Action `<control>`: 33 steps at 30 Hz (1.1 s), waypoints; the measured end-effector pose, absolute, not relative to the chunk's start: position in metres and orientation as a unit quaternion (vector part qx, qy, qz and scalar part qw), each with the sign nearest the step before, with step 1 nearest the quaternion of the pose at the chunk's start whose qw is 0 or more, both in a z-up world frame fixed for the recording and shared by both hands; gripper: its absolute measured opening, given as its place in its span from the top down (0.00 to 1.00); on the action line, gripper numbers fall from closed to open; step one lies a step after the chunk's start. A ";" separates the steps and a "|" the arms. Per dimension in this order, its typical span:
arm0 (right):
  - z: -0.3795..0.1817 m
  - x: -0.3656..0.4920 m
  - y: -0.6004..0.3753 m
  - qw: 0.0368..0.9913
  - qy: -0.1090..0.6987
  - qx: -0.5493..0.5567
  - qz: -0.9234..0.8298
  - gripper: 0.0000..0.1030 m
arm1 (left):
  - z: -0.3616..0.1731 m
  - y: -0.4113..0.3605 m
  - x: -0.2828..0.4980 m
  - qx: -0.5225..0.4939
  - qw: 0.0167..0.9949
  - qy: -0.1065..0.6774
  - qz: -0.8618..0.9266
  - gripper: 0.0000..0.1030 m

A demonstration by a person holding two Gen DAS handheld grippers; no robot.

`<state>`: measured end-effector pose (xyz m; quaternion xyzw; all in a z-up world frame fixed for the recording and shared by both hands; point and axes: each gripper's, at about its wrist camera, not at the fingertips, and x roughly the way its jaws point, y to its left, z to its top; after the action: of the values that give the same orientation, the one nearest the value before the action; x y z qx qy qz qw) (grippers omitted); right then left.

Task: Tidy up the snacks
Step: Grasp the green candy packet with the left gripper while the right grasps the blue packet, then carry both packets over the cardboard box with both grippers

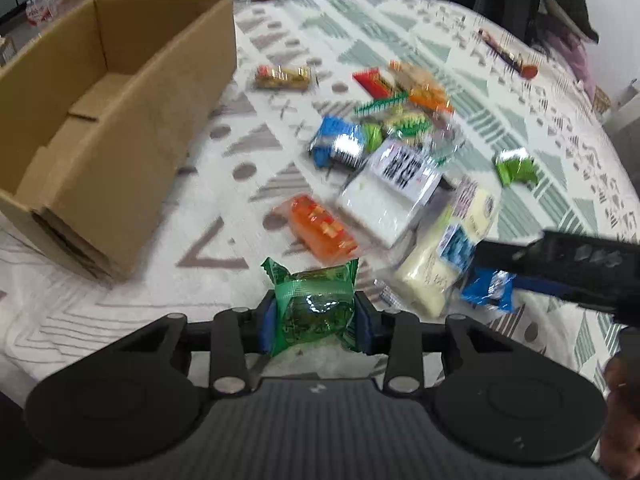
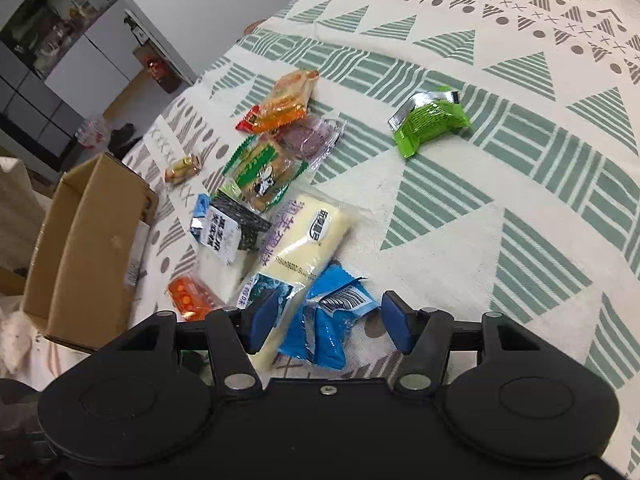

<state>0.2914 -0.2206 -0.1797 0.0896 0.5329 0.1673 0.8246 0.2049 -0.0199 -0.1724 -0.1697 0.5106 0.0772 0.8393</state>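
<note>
Dark green snack packet (image 1: 316, 306): pinched between the blue pads of the left gripper (image 1: 316, 320), crinkled foil, lifted clear of the cloth at the near edge of the snack pile.
Left gripper: clamped on that packet, both pads pressed against its sides.
Blue snack packet (image 2: 328, 324): lying on the cloth between the spread fingers of the right gripper (image 2: 326, 322), barcode side up, touching neither pad as far as visible.
Right gripper: wide apart, astride the blue packet; left pad (image 2: 262, 320) over the end of the long cream packet (image 2: 304, 240).
Long cream packet: flat on the cloth, just beside the blue one, partly under a white packet with black lettering (image 2: 224, 236).
Orange packet (image 1: 320, 228): just beyond the held green packet, on the side toward the box.
Pile (image 1: 396, 120): green-and-white, red and orange wrappers overlapping further out; motion-blurred in the left wrist view.
Lime green packet (image 2: 430, 122): alone on the cloth, well apart from the pile.
Small gold-wrapped snack (image 1: 282, 77): apart from the pile, near the box's far end.
Cardboard box (image 1: 120, 128): open at the top, on the left of the snacks, nothing visible on the part of its floor that shows.
Tablecloth (image 2: 500, 208): cream with green and grey geometric pattern, under everything.
</note>
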 end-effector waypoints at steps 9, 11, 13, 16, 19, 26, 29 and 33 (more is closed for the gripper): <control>-0.170 0.282 -0.225 0.836 0.516 0.090 0.160 0.70 | -0.146 -0.012 0.201 -0.170 0.856 0.481 0.087 0.63; -0.163 0.279 -0.226 0.840 0.507 0.096 0.164 0.70 | -0.139 -0.010 0.198 -0.168 0.859 0.475 0.089 0.63; -0.155 0.278 -0.227 0.845 0.496 0.101 0.170 0.70 | -0.130 -0.009 0.196 -0.168 0.863 0.468 0.093 0.63; -0.143 0.275 -0.228 0.853 0.477 0.111 0.179 0.70 | -0.112 -0.008 0.191 -0.163 0.873 0.449 0.094 0.63; -0.132 0.268 -0.228 0.858 0.460 0.120 0.195 0.70 | -0.098 -0.006 0.186 -0.156 0.881 0.436 0.098 0.63; -0.108 0.251 -0.223 0.867 0.420 0.125 0.238 0.70 | -0.074 -0.005 0.177 -0.146 0.893 0.411 0.110 0.63; -0.103 0.244 -0.221 0.867 0.411 0.125 0.252 0.70 | -0.069 -0.002 0.172 -0.152 0.895 0.404 0.116 0.63; -0.099 0.238 -0.219 0.868 0.401 0.129 0.262 0.70 | -0.060 0.000 0.167 -0.154 0.898 0.395 0.116 0.63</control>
<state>0.2376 -0.2188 -0.0987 0.1286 0.4013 0.2621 0.8682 0.1670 0.0003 -0.0605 -0.1540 0.3953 0.1162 0.8980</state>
